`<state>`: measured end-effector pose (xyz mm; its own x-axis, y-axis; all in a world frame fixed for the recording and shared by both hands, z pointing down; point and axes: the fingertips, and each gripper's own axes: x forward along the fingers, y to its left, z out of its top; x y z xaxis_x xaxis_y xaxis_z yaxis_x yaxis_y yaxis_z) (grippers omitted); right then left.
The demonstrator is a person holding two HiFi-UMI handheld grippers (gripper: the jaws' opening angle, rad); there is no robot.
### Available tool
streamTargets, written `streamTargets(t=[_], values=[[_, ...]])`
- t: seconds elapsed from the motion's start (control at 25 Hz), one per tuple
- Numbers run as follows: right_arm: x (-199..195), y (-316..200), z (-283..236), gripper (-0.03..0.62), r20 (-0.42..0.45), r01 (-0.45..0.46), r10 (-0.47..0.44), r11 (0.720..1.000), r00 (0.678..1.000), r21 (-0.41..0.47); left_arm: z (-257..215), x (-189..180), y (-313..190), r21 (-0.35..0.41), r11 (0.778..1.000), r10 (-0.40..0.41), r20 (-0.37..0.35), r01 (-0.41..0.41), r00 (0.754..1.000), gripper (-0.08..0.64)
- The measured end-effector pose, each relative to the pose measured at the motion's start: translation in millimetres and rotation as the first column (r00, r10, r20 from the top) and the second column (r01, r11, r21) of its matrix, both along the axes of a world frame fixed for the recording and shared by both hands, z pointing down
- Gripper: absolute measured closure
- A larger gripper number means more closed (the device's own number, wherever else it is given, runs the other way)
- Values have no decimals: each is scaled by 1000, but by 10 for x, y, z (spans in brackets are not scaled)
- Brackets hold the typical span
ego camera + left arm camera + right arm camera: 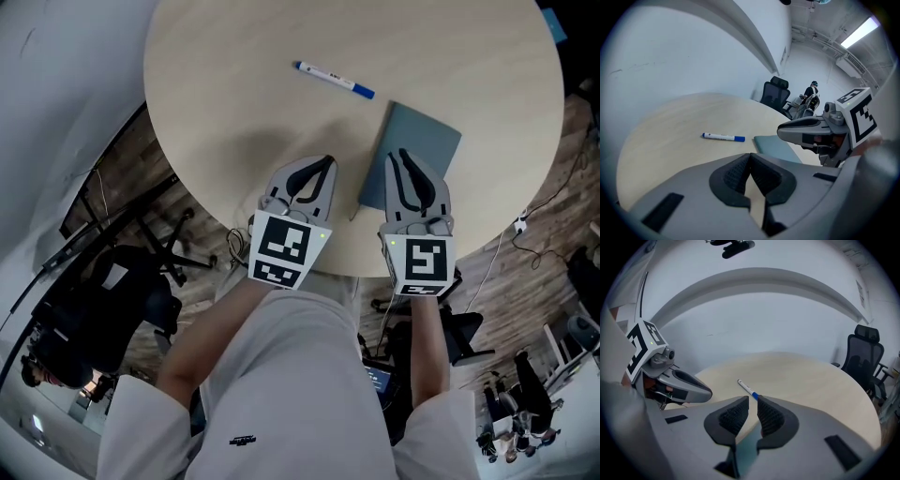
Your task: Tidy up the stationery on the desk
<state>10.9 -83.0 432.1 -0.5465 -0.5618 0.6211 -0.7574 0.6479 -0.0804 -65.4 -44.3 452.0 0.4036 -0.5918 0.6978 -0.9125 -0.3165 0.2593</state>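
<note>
Seen whole only in head view: notebook [422,141] on counter [234,94]; in gripper views, part only. Left tongs [750,159] fully closed, empty. Right tongs [753,401] closed to a slit, empty, above notebook.

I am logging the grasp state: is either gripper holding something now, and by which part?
Nothing is held. The left gripper and the right gripper are both closed and empty; the pen and the notebook lie on the table.

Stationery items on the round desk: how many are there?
2. A marker with a blue cap lies near the middle of the desk; a grey-blue notebook lies right of it, by the near edge. Nothing seems hidden.
</note>
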Motion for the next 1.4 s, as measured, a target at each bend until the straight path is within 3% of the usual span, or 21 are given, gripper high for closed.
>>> streamTargets(t=[0.2,0.48,0.8,1.04,1.24,1.4], values=[[-232,-158,114,488,-16,65,-65,998,998,-22,65,-179,-137,-12,999,-32,-8,32,999,540],[-531,-393,354,479,-48,177,-180,983,983,-46,175,-319,-276,-31,998,-61,-25,60,998,540],[-778,-671,633,479,-109,316,-320,947,941,-48,341,-441,-329,-69,995,-70,-37,67,997,540],[-882,-751,859,454,-117,451,-455,891,883,-61,397,-525,-331,-81,994,-78,-35,75,996,540],[-934,-766,970,454,-153,494,-500,866,853,-78,467,-588,-286,-97,992,-80,-27,77,996,540],[-906,-769,1049,454,-186,491,-500,866,846,-95,518,-579,-242,-109,991,-79,-18,76,997,540]])
